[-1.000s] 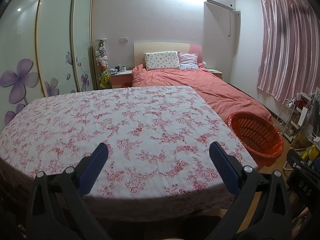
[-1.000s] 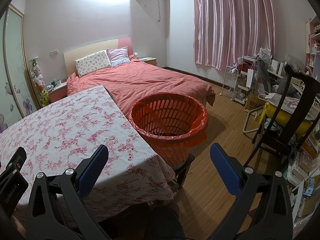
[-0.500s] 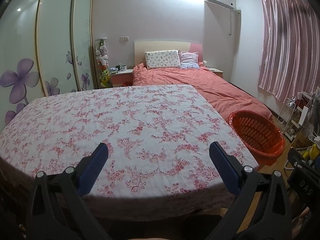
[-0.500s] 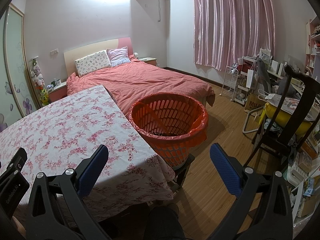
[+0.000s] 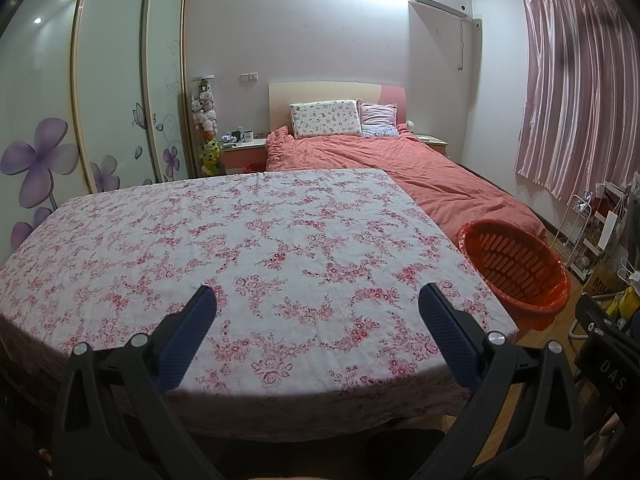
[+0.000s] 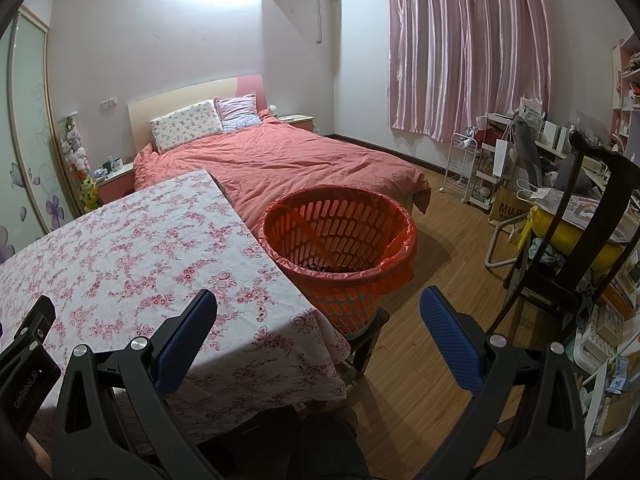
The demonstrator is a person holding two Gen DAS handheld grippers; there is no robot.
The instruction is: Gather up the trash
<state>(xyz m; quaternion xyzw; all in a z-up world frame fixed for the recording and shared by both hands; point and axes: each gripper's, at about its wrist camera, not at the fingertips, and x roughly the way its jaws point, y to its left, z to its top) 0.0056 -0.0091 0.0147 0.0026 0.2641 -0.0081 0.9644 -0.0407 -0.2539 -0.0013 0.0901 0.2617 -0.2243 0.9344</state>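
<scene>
From the left wrist, the left hand-held gripper [image 5: 316,306] is held wide apart and empty over the floral-clothed surface [image 5: 248,240], where no trash is seen.

From the right wrist, the right hand-held gripper [image 6: 318,308] is likewise spread and empty. The orange basket [image 6: 340,240] is set just beside the surface's corner, probably for easy dropping; dark bits are glimpsed inside.

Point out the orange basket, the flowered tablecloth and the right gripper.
orange basket [image 6: 340,240], right wrist view, on the slotted inner wall.
flowered tablecloth [image 5: 240,240], left wrist view, on the bare middle of the cloth.
right gripper [image 6: 318,328], right wrist view, midway between the blue fingertips, jaws wide apart.
</scene>
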